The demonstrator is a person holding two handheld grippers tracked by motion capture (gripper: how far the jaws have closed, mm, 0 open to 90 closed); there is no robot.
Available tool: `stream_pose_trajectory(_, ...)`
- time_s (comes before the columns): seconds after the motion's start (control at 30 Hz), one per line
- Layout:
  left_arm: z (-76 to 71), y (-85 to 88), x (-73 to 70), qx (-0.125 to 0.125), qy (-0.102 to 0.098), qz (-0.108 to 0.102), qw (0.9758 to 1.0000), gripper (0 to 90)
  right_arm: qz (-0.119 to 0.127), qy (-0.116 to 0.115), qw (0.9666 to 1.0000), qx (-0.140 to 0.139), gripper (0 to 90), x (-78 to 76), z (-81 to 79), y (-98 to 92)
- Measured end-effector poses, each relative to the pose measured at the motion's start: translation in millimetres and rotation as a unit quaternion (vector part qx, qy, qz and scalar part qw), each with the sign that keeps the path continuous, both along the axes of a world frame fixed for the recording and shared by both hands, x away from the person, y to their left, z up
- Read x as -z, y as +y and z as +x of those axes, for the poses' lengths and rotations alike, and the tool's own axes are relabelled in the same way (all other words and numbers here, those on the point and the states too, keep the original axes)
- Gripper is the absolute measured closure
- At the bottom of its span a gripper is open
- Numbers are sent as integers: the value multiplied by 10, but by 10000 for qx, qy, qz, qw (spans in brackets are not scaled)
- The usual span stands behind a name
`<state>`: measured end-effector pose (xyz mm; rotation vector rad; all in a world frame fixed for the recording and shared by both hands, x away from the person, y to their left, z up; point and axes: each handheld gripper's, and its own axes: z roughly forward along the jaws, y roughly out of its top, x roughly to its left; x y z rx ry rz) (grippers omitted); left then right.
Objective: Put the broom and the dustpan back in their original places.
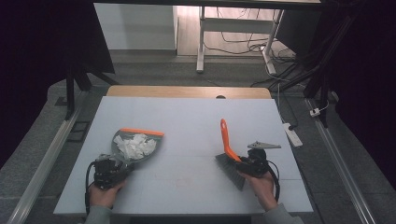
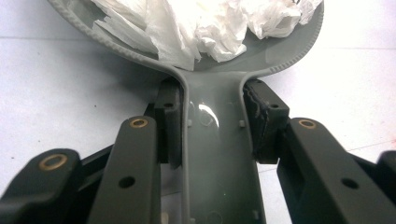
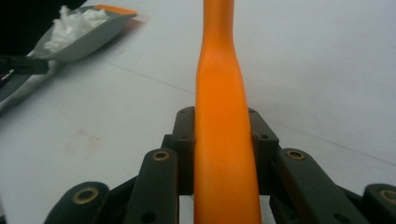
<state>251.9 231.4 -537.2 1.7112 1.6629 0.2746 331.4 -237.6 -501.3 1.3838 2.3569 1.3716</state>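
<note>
A grey dustpan point(image 1: 135, 148) with an orange front lip lies at the table's left, and crumpled white paper point(image 1: 135, 145) fills it. My left gripper point(image 1: 111, 170) is shut on the dustpan's grey handle point(image 2: 215, 140), one pad on each side of it, with the paper point(image 2: 196, 23) just ahead. At the right, my right gripper point(image 1: 250, 164) is shut on the orange handle point(image 3: 224, 116) of a hand brush point(image 1: 229, 151). The brush's grey bristles point(image 1: 231, 170) rest near the table, and the handle points away from me. The dustpan point(image 3: 84, 35) shows far left in the right gripper view.
The light grey table top point(image 1: 187, 126) stretches between the two tools, with a wooden strip point(image 1: 187, 91) along its far edge. Beyond it stand a white desk frame point(image 1: 201, 42) and cables on the floor. A white power strip point(image 1: 292, 133) lies right of the table.
</note>
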Motion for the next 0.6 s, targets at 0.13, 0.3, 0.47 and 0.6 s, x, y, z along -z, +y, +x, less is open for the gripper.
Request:
stream_pose_trajectory(0.13, 8, -34, 18, 8, 23, 86, 10000, 608, -325, 10, 9993, 183, 677, 32, 60, -66)
stream_pose_trajectory(0.3, 13, -34, 31, 96, 46, 53, 9999, 543, -660, 13, 9974, 272, 571, 82, 124, -134)
stream_pose_trajectory(0.47, -7, -44, -5, 166, -35, 202, 9997, 360, -887, 63, 9955, 323, 493, 112, 166, -174)
stream_pose_trajectory(0.6, -30, -26, -40, 247, -119, 213, 9994, 309, -1215, 53, 9915, 459, 455, 141, 193, -188)
